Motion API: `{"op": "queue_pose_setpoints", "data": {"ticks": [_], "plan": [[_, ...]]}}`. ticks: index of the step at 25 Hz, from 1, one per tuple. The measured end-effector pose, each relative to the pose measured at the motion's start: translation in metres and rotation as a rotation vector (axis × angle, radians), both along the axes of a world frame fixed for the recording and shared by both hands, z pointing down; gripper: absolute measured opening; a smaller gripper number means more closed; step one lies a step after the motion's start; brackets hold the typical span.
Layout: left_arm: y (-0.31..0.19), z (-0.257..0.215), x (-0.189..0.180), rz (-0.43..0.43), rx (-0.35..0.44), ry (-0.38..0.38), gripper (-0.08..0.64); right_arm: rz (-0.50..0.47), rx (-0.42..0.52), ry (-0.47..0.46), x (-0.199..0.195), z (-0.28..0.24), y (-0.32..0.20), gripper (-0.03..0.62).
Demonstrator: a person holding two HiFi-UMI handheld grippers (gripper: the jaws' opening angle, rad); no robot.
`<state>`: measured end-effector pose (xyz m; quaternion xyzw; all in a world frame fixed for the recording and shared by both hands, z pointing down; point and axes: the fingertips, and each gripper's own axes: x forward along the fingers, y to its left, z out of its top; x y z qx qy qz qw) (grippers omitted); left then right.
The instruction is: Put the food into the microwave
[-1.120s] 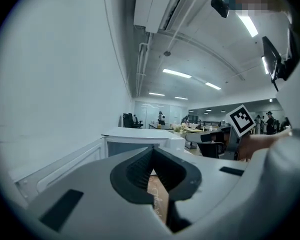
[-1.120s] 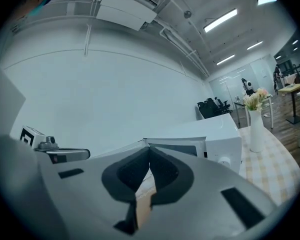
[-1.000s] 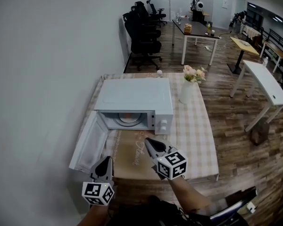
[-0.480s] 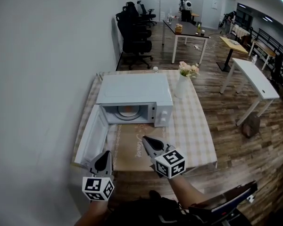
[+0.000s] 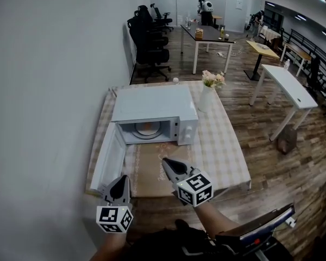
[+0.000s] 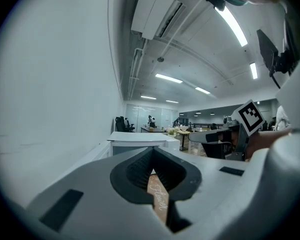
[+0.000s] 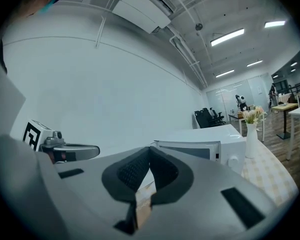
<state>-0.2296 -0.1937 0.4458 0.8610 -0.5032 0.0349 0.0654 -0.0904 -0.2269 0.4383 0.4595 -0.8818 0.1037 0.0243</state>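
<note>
White microwave (image 5: 152, 105) stands on the checked table (image 5: 224, 145), its door (image 5: 110, 157) swung wide to the left. Inside the cavity sits what looks like the food (image 5: 147, 128), an orange-brown shape too small to make out clearly. A brown mat (image 5: 146, 177) lies on the table in front of the microwave, and a vase of flowers (image 5: 205, 97) stands just beside it. The left tool (image 5: 121, 180) and right tool (image 5: 165, 162) hover by the near table edge, both clenched with nothing between the jaws.

Microwave (image 5: 152, 105) front open, door (image 5: 106, 159) swung left, vase (image 5: 205, 99) right
</note>
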Motion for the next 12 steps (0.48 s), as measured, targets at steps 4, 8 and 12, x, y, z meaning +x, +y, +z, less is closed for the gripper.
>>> {"op": "queue_pose_setpoints", "data": {"ticks": [4,8,12], "plan": [[0.0019,-0.0034,-0.0023,-0.001,0.014,-0.013,0.008,-0.003,0.0,0.018,-0.0035,0.0005,0.0012,0.009],[0.0026,-0.0047,-0.006,-0.003,0.018,-0.013,0.008,0.014,-0.013,0.025,-0.0012,0.0052,-0.0003,0.009],[0.0057,-0.0042,-0.0071,-0.001,0.015,-0.007,0.008,0.02,-0.017,0.032,-0.0003,0.0061,0.0002,0.009]]}}
